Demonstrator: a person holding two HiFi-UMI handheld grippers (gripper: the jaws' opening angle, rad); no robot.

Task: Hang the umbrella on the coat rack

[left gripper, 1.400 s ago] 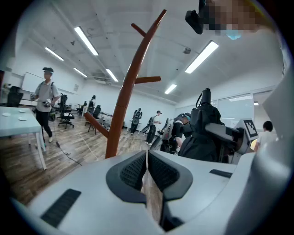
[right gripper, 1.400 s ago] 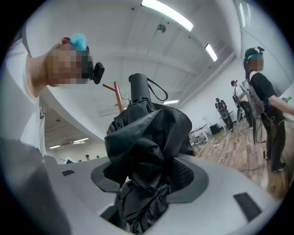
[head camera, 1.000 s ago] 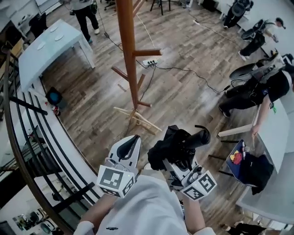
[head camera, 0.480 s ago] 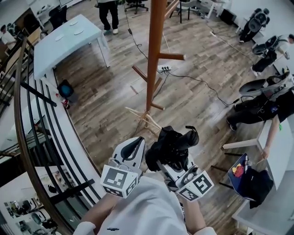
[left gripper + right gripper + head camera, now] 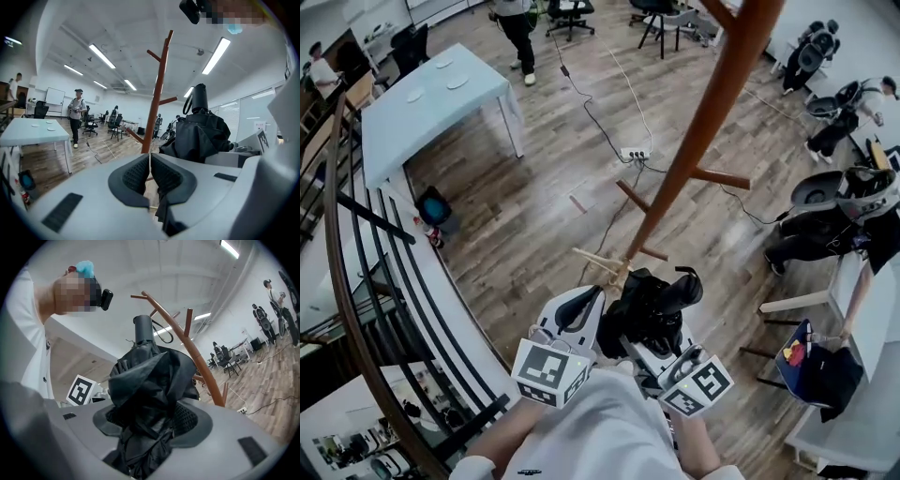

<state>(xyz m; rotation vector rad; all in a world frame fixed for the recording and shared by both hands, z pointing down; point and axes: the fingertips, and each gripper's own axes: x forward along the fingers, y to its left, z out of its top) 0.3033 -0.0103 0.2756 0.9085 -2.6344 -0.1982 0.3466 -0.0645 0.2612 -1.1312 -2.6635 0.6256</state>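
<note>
A folded black umbrella (image 5: pixel 649 302) with a short handle and wrist loop stands upright in my right gripper (image 5: pixel 661 342), whose jaws are shut on its crumpled fabric (image 5: pixel 145 394). The handle (image 5: pixel 143 329) points up, toward the coat rack. The brown wooden coat rack (image 5: pixel 694 141) rises just ahead, its pegs (image 5: pixel 720 177) sticking out and its base (image 5: pixel 614 267) right in front of the grippers. In the left gripper view the rack (image 5: pixel 157 93) stands ahead with the umbrella (image 5: pixel 199 129) at the right. My left gripper (image 5: pixel 581 309) is shut and holds nothing, beside the umbrella.
A curved black railing (image 5: pixel 366 281) runs along the left. A white table (image 5: pixel 431 98) stands at the back left, a power strip (image 5: pixel 635 153) with cables lies on the wood floor. People and office chairs (image 5: pixel 825 197) are at the right and far back.
The view has come closer to the coat rack, whose pole now leans across the upper right. Both grippers and the umbrella keep their places relative to each other.
</note>
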